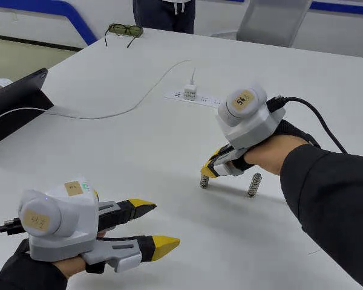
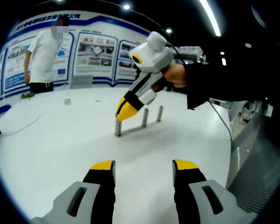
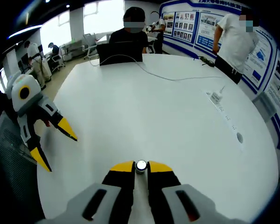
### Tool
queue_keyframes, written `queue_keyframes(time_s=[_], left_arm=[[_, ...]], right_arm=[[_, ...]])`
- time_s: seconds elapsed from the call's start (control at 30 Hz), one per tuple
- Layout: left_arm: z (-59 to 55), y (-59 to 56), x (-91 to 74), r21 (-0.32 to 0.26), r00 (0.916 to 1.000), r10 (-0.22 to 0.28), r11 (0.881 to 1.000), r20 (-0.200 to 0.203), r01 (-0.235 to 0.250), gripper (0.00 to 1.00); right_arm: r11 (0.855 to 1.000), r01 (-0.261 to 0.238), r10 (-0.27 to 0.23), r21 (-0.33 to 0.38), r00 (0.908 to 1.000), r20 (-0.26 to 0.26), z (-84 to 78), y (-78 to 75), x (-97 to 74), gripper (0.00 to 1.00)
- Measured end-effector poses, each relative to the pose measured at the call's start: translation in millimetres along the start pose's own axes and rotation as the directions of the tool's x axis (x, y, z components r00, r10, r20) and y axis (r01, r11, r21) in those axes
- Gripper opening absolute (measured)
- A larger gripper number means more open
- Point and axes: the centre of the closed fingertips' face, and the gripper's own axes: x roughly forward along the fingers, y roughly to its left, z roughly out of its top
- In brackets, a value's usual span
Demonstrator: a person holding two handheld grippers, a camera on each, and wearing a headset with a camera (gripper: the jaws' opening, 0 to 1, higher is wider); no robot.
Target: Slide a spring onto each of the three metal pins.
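Now we hold right gripper (image 1: 207, 172) clenched on top of sprung pin (image 3: 141, 165), likely seating spring (image 1: 204, 180); second pin (image 2: 144, 117), third pin (image 2: 159, 113) beside. Left gripper (image 2: 143, 164) released, idle, well apart.

From the head view I look forward and down on the table (image 1: 169, 139) at mid-range, left gripper (image 1: 166, 225) and right gripper (image 1: 204, 173) both in frame. Left gripper view rides low, facing the pins (image 2: 144, 117) from a short way off; right gripper view sits close on one pin (image 3: 141, 165), facing across the table. All three share that pin.
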Motion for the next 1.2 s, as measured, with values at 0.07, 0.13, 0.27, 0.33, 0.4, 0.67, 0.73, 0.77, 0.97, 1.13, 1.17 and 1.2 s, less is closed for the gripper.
queue_keyframes(time_s=[0.07,0.13,0.27,0.33,0.4,0.67,0.73,0.77,0.97,1.13,1.17,1.2], left_arm=[[0.0,-0.1,-0.1,0.001,1.0,0.0,1.0,0.0,0.0,0.5],[0.0,0.1,-0.1,0.0,1.0,0.0,1.0,0.0,0.0,0.5],[-0.2,0.0,0.1,0.0,1.0,0.0,1.0,0.001,0.0,0.5],[-0.3,-0.1,0.0,0.0,1.0,0.001,1.0,0.001,-0.001,0.5],[-0.1,0.0,-0.2,-0.001,1.0,0.002,1.0,0.001,-0.002,0.5],[-0.1,-0.5,0.2,-0.001,1.0,0.002,1.0,0.0,-0.002,0.5],[0.0,-0.7,0.2,-0.001,1.0,0.003,1.0,0.0,-0.003,0.5],[0.2,-0.9,0.2,-0.001,1.0,0.002,1.0,0.0,-0.002,0.5],[0.4,-1.9,0.4,0.001,1.0,0.001,1.0,-0.001,-0.001,0.5],[0.6,-1.6,0.0,0.002,1.0,0.001,1.0,-0.001,-0.001,0.5],[0.7,-1.4,-0.1,0.003,1.0,0.001,1.0,-0.001,-0.001,0.5],[0.8,-1.5,-0.2,0.002,1.0,0.001,1.0,0.0,-0.001,0.5]], right_arm=[[1.0,0.0,0.0,-0.002,1.0,0.002,0.0,0.3,0.1,0.12],[1.0,0.001,-0.001,-0.002,1.0,0.004,-0.2,-0.1,0.2,0.12],[1.0,0.002,-0.002,-0.008,1.0,0.008,-0.4,0.0,-0.3,0.12],[1.0,0.004,-0.004,-0.012,0.9999,0.01,-0.5,0.0,-0.3,0.12],[1.0,0.006,-0.006,-0.018,1.0,0.008,-1.3,0.1,-0.1,0.12],[1.0,0.016,-0.016,-0.024,0.9996,0.025,-1.4,-2.3,-2.7,0.16],[1.0,0.02,-0.019,-0.022,0.9994,0.027,-2.5,-4.0,-3.7,0.17],[1.0,0.021,-0.021,-0.021,0.9994,0.028,-2.9,-4.4,-4.3,0.18],[0.999,0.031,-0.03,-0.028,0.9987,0.041,-4.6,-2.5,-9.3,0.22],[0.999,0.036,-0.035,-0.029,0.9983,0.046,-7.3,-1.1,-12.0,0.24],[0.999,0.037,-0.035,-0.028,0.9983,0.047,-7.7,-0.9,-12.5,0.25],[0.999,0.038,-0.037,-0.028,0.9982,0.047,-8.5,0.0,-13.7,0.25]])
